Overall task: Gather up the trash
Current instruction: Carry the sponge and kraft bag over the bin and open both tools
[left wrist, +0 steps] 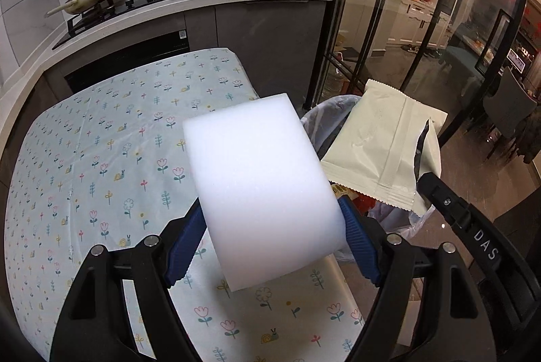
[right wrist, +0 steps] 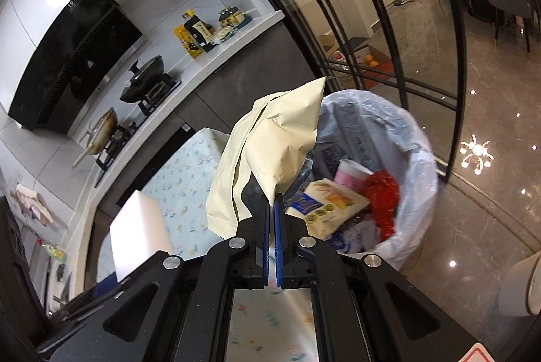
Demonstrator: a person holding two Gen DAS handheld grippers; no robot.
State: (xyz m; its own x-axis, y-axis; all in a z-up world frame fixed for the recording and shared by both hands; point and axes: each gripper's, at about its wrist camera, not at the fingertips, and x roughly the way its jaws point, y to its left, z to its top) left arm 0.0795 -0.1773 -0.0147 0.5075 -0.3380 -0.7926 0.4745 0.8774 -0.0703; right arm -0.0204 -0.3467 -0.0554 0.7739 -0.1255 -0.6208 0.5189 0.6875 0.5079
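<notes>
My left gripper [left wrist: 270,226] jaws clamp a white foam block [left wrist: 260,186]; my right gripper [right wrist: 272,210] jaws pinch a cream wrapper [right wrist: 270,152] over the lined bin [right wrist: 416,179].

A table [left wrist: 84,159] covered by a pale blue cloth printed with flowers and snails fills the near left. At its right edge a lined trash bin [right wrist: 416,179] stands on the glossy floor [right wrist: 473,226].

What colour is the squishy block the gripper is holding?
The foam block is plain white, held by the left gripper. It shows best in the left wrist view.
</notes>
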